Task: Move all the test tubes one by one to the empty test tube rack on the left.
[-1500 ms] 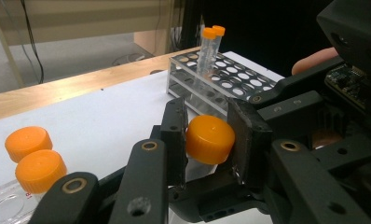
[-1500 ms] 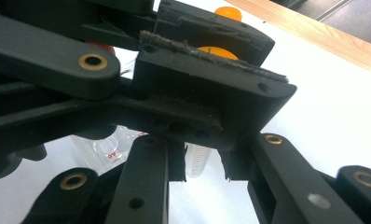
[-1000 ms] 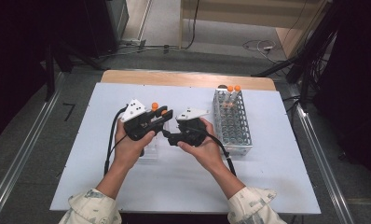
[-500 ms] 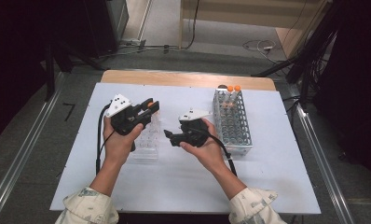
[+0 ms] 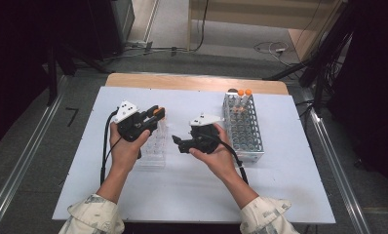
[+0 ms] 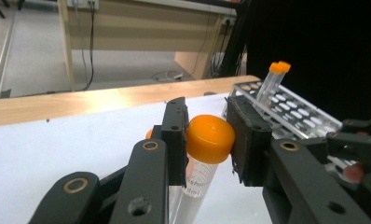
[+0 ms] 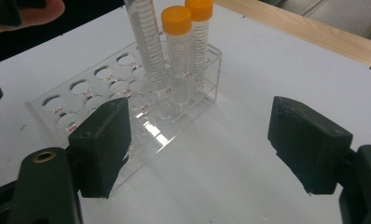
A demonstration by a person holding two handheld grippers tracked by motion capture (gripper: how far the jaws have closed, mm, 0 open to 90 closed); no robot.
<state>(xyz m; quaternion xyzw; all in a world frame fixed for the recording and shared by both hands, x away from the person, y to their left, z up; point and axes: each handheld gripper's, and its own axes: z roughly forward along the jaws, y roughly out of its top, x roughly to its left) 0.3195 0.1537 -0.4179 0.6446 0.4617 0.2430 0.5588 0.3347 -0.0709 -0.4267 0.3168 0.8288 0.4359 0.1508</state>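
Left gripper (image 6: 207, 140) clamped on the orange-capped tube (image 6: 198, 179) just under its cap, over the clear rack (image 5: 153, 145). Tube looks light, stiff, slick plastic; grab near the cap. Right gripper (image 7: 200, 149) jaws just opened, nothing between them. Its view shows two capped tubes (image 7: 177, 42) racked; high view blurs them.

Both grippers had black bodies. The left gripper (image 5: 154, 113) carried a grey three-cornered plate, as did the right gripper (image 5: 178, 143); black cables trailed nearward from each. Brass-ringed pivots marked the black jaw arms. The person wore pale, patterned sleeves (image 5: 93, 215).
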